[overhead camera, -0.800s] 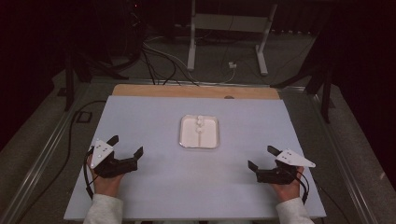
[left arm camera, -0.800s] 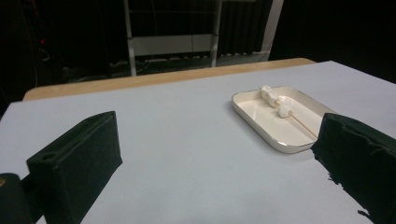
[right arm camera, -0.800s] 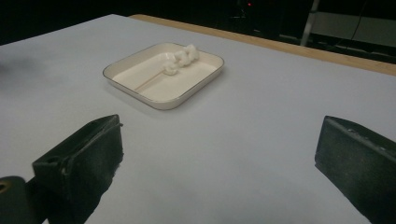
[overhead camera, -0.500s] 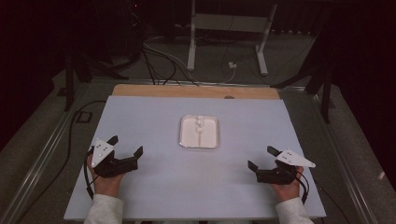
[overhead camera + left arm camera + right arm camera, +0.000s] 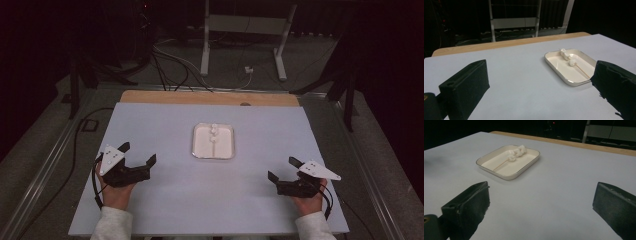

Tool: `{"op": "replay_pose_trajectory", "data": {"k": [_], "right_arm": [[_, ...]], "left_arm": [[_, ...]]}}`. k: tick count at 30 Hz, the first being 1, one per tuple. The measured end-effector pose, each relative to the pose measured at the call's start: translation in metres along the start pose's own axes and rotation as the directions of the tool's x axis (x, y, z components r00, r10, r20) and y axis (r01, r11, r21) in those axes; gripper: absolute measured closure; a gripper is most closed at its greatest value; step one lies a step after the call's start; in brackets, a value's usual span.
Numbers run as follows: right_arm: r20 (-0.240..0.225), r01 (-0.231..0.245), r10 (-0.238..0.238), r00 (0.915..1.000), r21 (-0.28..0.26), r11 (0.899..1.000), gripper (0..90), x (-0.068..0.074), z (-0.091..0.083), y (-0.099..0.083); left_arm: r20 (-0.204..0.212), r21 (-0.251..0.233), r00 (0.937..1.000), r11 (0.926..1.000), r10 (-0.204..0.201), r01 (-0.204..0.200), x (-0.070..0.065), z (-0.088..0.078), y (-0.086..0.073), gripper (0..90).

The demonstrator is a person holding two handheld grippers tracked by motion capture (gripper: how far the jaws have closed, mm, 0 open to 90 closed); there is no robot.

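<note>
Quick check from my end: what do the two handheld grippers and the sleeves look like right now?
Both are black two-jaw tools. The left gripper and the right gripper each carry a pale three-cornered plate on top and trail a black cable. In the gripper views the jaws are blocky, matte black pads. The sleeves are light grey.

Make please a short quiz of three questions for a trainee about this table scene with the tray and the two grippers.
1. True or false: the left gripper holds the skewer.
2. What lies in the white tray?
A. a skewer with small white pieces
B. a spoon
C. nothing
3. In which state stand the jaws of the right gripper?

Key:
1. False; its jaws are open and nothing is between them, on the near left of the table.
2. A; the white pieces sit at the skewer's far end.
3. Open, with nothing between them.
</note>
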State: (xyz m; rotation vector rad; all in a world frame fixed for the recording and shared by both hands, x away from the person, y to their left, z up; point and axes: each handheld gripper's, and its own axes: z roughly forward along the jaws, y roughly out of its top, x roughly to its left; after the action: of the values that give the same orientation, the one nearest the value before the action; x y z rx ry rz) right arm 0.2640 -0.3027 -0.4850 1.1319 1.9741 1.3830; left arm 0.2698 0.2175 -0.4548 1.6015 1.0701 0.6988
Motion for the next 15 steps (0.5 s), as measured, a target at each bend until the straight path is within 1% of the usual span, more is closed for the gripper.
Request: {"op": "replay_pose_trajectory", "data": {"k": [3,8,11,15], "right_arm": [[0.000,0.001,-0.001,1.0000,-0.002,1.000,0.7,0.0001,-0.0001,0.0001],[-0.003,0.005,-0.005,1.0000,0.002,1.000,0.7,0.0012,-0.0001,0.0002],[-0.004,0.008,-0.008,1.0000,-0.001,1.000,0.6,0.0007,-0.0002,0.0003],[-0.005,0.007,-0.007,1.0000,0.000,1.000,0.7,-0.0002,-0.0001,0.0000]], "left_arm": [[0.000,0.000,1.0000,1.0000,0.002,-0.002,0.0003,-0.0006,-0.0002,1.7],[0.002,0.009,0.9998,0.9997,0.021,-0.021,0.0002,-0.0018,-0.0004,1.7],[0.000,0.007,0.9998,0.9998,0.020,-0.020,-0.0001,-0.0022,0.0000,1.7],[0.008,0.007,0.9998,0.9998,0.021,-0.021,-0.0015,-0.0028,0.0005,1.7]]}}
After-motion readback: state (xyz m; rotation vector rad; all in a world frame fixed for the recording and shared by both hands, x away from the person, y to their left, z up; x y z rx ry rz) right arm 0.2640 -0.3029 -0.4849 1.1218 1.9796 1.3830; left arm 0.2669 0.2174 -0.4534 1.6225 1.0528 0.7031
